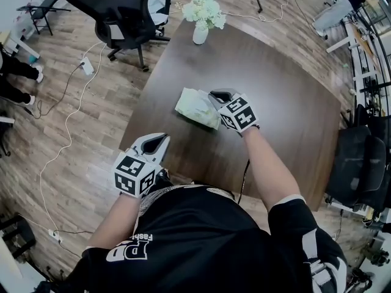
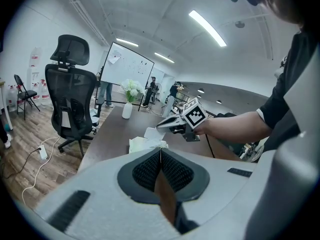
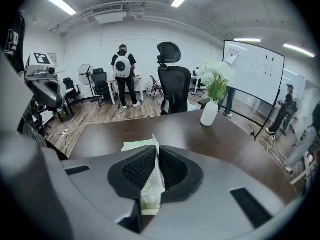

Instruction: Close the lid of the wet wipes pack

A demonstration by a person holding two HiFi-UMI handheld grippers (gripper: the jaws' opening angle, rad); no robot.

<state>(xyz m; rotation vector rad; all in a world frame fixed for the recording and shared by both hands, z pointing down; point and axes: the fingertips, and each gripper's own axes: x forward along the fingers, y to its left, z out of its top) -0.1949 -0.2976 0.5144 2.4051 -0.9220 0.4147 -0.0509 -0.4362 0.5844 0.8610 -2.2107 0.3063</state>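
1. The left gripper is over the near edge of the table, its jaws together with nothing between them.
2. The right gripper is clamped on a thin pale flap of the wet wipes pack, which lies mid-table.
3. A vase of flowers stands at the far edge.

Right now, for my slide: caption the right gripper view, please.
Right hand-held gripper pinches the wipes pack on a dark table.

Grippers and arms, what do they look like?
The left gripper and right gripper have pale grey shells and black ribbed pads; each carries a white cube with black square markers. The person wears a black short-sleeved shirt with white trim.
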